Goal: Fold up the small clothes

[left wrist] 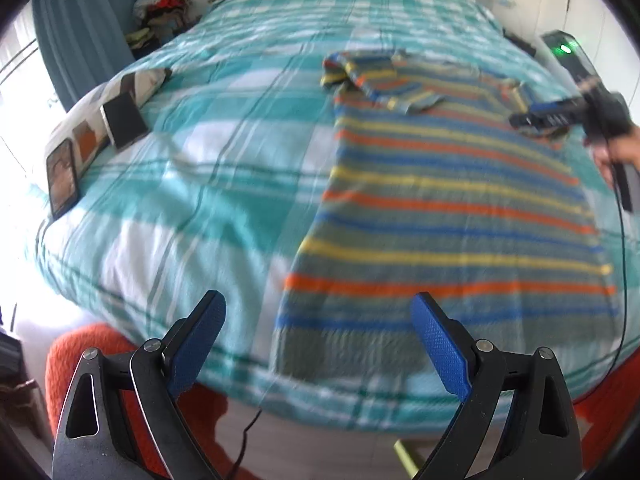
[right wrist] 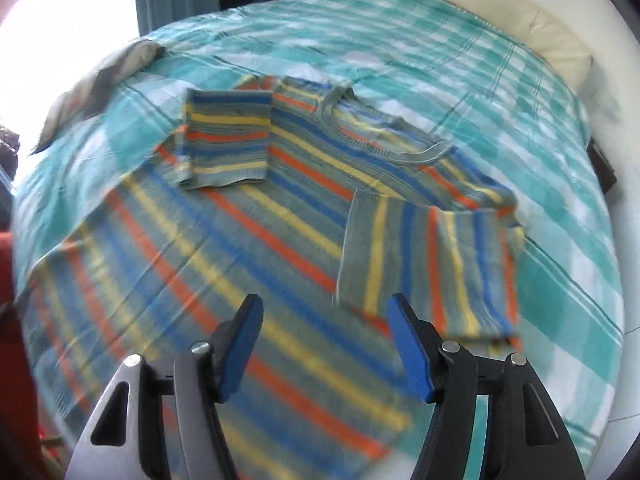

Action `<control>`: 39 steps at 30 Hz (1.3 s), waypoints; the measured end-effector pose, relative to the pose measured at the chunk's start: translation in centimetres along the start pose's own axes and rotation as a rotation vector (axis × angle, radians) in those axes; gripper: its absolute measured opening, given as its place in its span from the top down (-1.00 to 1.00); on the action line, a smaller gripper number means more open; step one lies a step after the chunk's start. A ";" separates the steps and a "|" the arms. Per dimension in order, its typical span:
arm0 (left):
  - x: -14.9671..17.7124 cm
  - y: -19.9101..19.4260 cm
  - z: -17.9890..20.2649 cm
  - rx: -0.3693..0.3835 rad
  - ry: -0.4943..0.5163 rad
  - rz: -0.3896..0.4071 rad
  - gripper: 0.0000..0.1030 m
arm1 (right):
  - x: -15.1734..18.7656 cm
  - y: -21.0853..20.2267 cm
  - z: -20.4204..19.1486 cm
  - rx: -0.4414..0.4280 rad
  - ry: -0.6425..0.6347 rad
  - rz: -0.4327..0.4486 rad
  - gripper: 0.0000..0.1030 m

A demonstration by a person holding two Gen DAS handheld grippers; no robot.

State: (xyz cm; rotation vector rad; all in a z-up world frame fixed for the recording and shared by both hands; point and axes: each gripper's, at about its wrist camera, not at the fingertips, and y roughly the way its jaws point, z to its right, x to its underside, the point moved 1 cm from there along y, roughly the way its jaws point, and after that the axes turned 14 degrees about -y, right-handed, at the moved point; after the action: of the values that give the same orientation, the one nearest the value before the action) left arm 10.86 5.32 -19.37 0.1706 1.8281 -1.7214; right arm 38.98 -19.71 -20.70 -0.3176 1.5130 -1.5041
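While over the striped shirt, both empty: left claw wide, right claw wide.

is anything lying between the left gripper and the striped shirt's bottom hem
Nothing visible does. The open left gripper hangs over the near edge of the teal plaid bedspread, and the grey shirt with orange, yellow and blue stripes lies just ahead, its hem uncovered.

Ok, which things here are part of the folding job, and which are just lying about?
Part of the job:
- striped shirt, flat on the bed, both sleeves folded in
- left gripper, open, near the hem
- right gripper, open, above the shirt

Lying about:
- plaid blanket
- patterned pillow
- two phones on the pillow
- clothes pile in the corner
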 end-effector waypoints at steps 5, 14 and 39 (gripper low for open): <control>0.9 1.4 -2.5 -0.037 -0.083 -0.087 -0.83 | 0.2 5.9 4.2 -0.013 0.229 -0.019 0.89; 1.1 2.1 -2.2 0.015 -0.119 -0.090 -0.83 | 19.7 -8.2 22.4 0.155 0.934 0.210 0.88; 1.7 1.4 -0.9 -0.026 -0.035 -0.072 -0.83 | 26.8 -7.5 22.6 0.137 0.965 0.121 0.74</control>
State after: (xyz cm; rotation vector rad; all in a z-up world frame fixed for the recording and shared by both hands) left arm 9.85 5.79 -21.48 0.0643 1.8506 -1.7374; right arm 38.72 -55.57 -20.85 0.6730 2.0717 -1.7434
